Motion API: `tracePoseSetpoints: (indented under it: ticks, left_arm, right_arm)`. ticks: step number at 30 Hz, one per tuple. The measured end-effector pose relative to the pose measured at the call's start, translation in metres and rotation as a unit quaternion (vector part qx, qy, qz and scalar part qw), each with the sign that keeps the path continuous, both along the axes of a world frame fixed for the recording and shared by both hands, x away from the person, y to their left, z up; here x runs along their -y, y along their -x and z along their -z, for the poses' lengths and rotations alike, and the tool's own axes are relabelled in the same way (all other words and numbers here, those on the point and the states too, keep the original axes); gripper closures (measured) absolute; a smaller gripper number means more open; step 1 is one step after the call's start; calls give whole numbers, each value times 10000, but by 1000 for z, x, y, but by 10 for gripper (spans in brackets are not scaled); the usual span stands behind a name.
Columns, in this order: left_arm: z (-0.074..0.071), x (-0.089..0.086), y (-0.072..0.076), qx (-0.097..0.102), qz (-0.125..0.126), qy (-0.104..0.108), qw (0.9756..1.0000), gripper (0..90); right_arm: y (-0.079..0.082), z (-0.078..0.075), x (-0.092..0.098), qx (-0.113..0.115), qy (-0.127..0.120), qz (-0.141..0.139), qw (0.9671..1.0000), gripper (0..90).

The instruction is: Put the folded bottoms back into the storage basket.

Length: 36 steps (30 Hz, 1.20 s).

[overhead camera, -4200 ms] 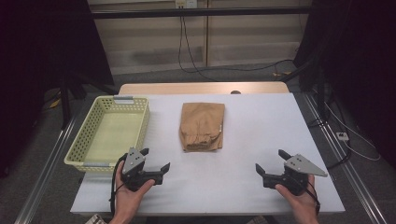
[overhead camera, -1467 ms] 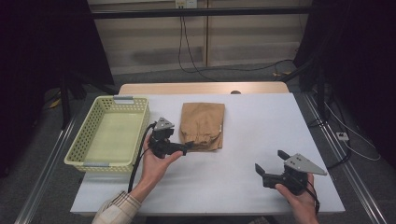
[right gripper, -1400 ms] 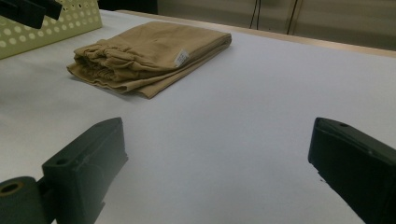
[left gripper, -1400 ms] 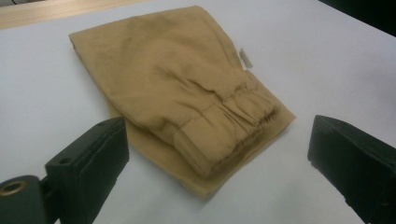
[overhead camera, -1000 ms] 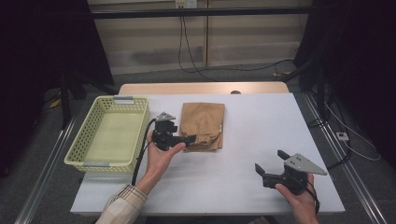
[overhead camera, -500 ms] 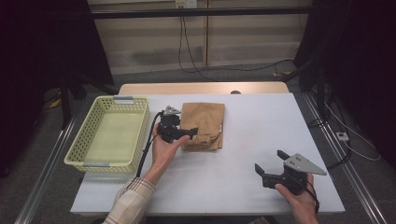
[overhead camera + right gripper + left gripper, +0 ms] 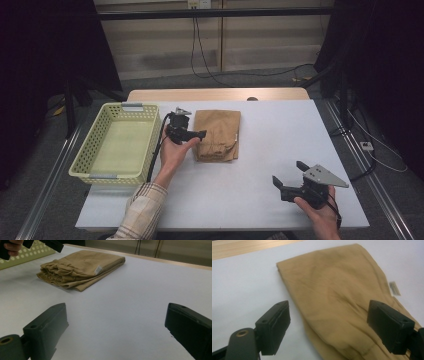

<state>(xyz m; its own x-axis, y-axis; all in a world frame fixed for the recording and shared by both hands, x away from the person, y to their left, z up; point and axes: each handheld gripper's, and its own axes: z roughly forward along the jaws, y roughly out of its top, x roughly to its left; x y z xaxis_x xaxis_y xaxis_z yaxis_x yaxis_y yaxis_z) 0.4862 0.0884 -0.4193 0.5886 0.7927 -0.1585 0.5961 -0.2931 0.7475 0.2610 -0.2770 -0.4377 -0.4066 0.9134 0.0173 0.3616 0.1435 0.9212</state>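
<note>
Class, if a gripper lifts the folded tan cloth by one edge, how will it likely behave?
The folded tan cloth garment will probably droop and unfold, since its soft layers show wrinkles and loose gathered edges in the right gripper view. It looks light, being thin fabric. It should not roll or tip, as it lies flat on the white table.

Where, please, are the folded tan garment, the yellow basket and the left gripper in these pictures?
folded tan garment (image 7: 218,135): high view, middle of its top face.
yellow basket (image 7: 82,155): high view, its left wall.
left gripper (image 7: 198,134): high view, between its open fingertips.
</note>
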Motion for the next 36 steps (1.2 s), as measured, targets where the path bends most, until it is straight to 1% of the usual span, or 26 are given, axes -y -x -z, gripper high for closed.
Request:
tracePoseSetpoints:
  ticks: [1, 2, 3, 4, 5, 6, 8, 9, 10, 11, 12, 13, 14, 16, 17, 18, 20, 23, 24, 25, 26, 28, 29, 32, 33, 36]
  left_arm:
    - [0, -1, -6, -86, -56, -8, 9999, 210]
    - [0, -1, -6, -86, -56, -8, 9999, 215]
    - [2, 1, -10, -165, -107, -31, 9998, 226]
    - [4, 3, -11, -212, -107, -61, 9997, 225]
    - [4, 3, -11, -212, -107, -61, 9997, 225]
    - [7, 5, -15, -317, -64, -119, 9994, 231]
    - [9, 6, -16, -305, -114, -126, 9994, 243]
    - [12, 5, -20, -389, -171, -143, 9990, 268]
    - [12, 5, -20, -389, -171, -143, 9990, 276]
    - [16, 3, -23, -482, -204, -98, 9986, 301]
    - [16, 3, -23, -482, -204, -98, 9986, 322]
    - [19, 2, -26, -572, -262, -80, 9980, 329]
    - [20, 1, -26, -626, -266, -76, 9977, 338]
    - [22, 1, -27, -639, -269, -77, 9976, 379]
    - [23, 1, -27, -659, -281, -86, 9974, 379]
    - [24, 0, -28, -697, -297, -100, 9971, 413]
    - [25, -2, -30, -741, -376, -47, 9965, 429]
    - [27, -2, -31, -792, -404, -46, 9960, 435]
    - [28, -1, -31, -812, -402, 0, 9959, 451]
    - [28, -1, -31, -812, -402, 0, 9959, 473]
    - [28, 0, -31, -810, -424, 3, 9958, 473]
    - [31, 0, -32, -892, -431, -9, 9951, 506]
    - [32, 0, -33, -941, -425, 29, 9947, 509]
    - [31, 1, -32, -964, -378, 27, 9946, 513]
    - [31, 3, -31, -1065, -326, 87, 9937, 515]
    - [31, 4, -30, -1115, -321, 86, 9932, 562]
  right_arm:
    - [0, 1, 0, -19, 1, -6, 10000, 43]
    - [-1, 1, 0, -17, 10, -13, 10000, 43]
    - [-1, 1, 0, -16, 16, -6, 10000, 43]
    - [-1, 1, 0, -13, 22, 1, 10000, 44]
    - [-1, 1, 0, -20, 17, 9, 10000, 44]
    - [-1, 1, 0, -20, 10, 8, 10000, 44]
    - [-1, 1, 1, -21, 12, 8, 10000, 43]
    - [-1, 1, 1, -14, 11, -5, 10000, 44]
    - [-1, 1, 1, -14, 11, -5, 10000, 44]
    - [0, 1, 1, -19, 14, -3, 10000, 44]
    - [0, 1, 1, -19, 14, -3, 10000, 44]
    - [-1, 1, 0, -27, 11, -9, 10000, 43]
    - [-1, 1, 0, -25, 21, -14, 10000, 43]
    - [-1, 1, 0, -27, 21, -16, 10000, 44]
    - [-1, 1, 0, -27, 21, -16, 10000, 44]
    - [-1, 1, 0, -28, 20, -13, 10000, 44]
    - [-1, 1, 0, -26, 22, -12, 10000, 44]
    - [-1, 1, 0, -38, 40, -28, 10000, 44]
    - [-1, 1, 0, -47, 41, -38, 10000, 43]
    - [-1, 1, 0, -47, 41, -38, 10000, 43]
    - [-1, 1, -1, -42, 41, -44, 10000, 43]
    - [-1, 1, 0, -40, 45, -41, 10000, 43]
    - [-1, 1, 0, -35, 49, -34, 10000, 43]
    - [-1, 1, 1, -40, 31, -27, 10000, 44]
    - [-1, 1, 1, -44, 14, -17, 10000, 45]
    - [-1, 1, 1, -34, 25, -11, 10000, 45]
